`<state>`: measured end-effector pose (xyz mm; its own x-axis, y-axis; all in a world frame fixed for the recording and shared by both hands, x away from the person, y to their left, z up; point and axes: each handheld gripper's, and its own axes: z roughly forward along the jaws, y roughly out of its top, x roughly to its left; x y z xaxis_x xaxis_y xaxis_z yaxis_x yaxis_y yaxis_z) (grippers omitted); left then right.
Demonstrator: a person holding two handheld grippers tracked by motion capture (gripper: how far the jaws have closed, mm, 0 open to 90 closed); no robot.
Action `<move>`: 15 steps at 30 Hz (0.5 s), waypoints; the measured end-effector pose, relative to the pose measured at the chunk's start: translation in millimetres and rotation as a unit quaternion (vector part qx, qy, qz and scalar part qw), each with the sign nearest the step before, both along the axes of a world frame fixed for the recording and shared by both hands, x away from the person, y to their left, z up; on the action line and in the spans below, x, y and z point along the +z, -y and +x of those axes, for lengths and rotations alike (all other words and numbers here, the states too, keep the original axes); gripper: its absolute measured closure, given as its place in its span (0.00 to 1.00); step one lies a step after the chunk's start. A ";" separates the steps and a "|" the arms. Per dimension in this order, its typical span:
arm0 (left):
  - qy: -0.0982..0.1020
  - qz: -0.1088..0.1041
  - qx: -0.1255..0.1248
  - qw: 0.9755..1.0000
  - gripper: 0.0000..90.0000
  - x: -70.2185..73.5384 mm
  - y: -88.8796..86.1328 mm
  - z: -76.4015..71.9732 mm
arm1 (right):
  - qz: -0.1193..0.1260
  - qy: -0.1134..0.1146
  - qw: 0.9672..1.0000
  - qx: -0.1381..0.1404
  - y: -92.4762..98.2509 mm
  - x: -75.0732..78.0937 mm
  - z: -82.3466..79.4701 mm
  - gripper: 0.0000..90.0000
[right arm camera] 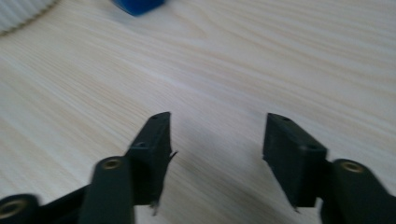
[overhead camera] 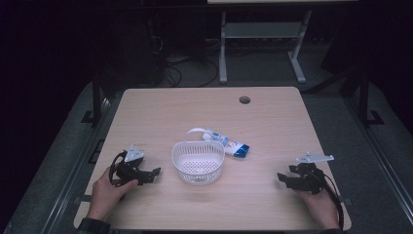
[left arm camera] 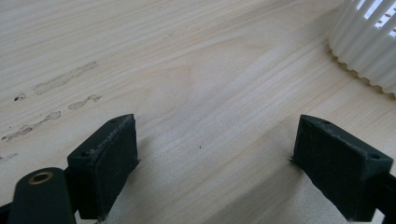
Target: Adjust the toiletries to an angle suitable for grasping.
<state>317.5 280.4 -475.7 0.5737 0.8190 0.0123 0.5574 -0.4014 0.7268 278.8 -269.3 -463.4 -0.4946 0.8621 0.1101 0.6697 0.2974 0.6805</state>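
Tools both spread w/ nothing between jaws: left tool (overhead camera: 155, 173) rests on desk (overhead camera: 272, 112) near basket (overhead camera: 198, 162), right tool (overhead camera: 282, 179) well apart from it. Tube (overhead camera: 225, 141) lies behind basket, touching its rim. My worry: tube's flat & slick, so pinch may slip or knock basket away.

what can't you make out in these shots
- Tube: printing too small in the high view; its near side sits behind the basket rim.
- Right gripper view: tube cut off by the top edge, whole frame blurred.
- Left gripper view: basket cut off at the corner.
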 end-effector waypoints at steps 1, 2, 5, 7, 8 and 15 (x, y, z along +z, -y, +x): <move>0.000 0.000 0.000 1.000 0.14 0.0 0.0 0.0 | 0.000 0.000 1.000 0.000 0.0 0.0 0.0 0.49; 0.000 -0.001 0.001 1.000 0.14 0.0 0.1 -0.1 | 0.011 0.002 1.000 0.010 -1.9 4.7 1.6 0.59; 0.000 -0.001 0.001 1.000 0.14 -0.1 0.1 0.0 | 0.020 0.006 1.000 0.019 -3.1 7.8 3.7 0.69; 0.000 -0.001 0.001 1.000 0.14 0.0 0.1 -0.1 | 0.029 0.012 0.999 0.034 -6.6 13.9 8.0 0.85; 0.000 -0.001 0.001 1.000 0.14 -0.1 0.2 0.0 | 0.032 0.015 0.999 0.040 -7.7 16.1 9.7 0.92; 0.000 -0.001 0.001 1.000 0.14 -0.1 0.1 0.0 | 0.046 0.020 0.997 0.056 -18.5 29.2 23.1 1.00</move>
